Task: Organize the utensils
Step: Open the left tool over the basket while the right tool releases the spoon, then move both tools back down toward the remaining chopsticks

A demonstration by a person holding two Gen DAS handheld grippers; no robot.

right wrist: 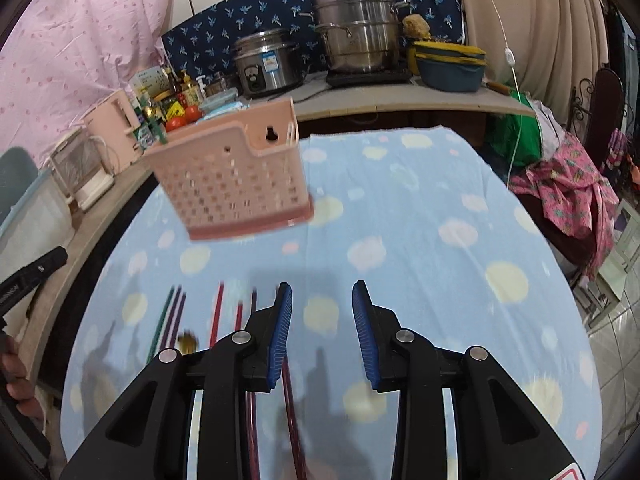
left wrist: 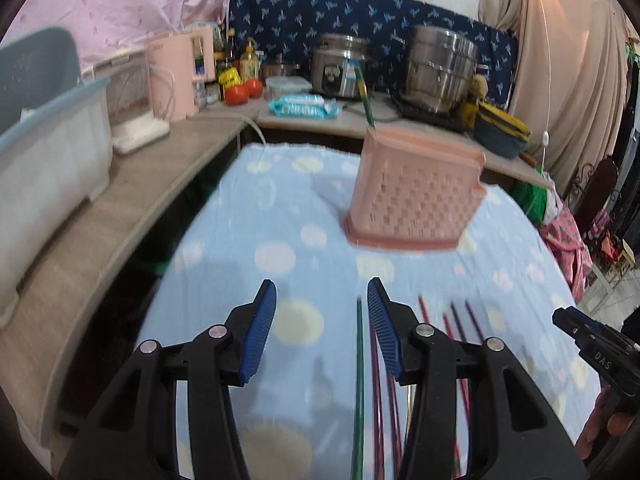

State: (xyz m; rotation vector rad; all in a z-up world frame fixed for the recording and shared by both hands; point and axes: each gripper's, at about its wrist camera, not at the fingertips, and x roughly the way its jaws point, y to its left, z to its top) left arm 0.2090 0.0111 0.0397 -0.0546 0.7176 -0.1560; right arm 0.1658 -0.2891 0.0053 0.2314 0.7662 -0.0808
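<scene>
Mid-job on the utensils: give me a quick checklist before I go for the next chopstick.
1. Left hand-held gripper open and holding nothing: ok.
2. Right hand-held gripper open and holding nothing: ok.
3. Pink holder upright on the blue cloth: ok.
4. Green chopstick already standing in the holder: ok.
5. Loose chopsticks lying on the cloth, near the grippers: ok, though the exact count is blurred, cannot tell.
6. Chopstick lined up between either gripper's fingers: not ok; in the left wrist view they lie under and beside the right finger.
</scene>
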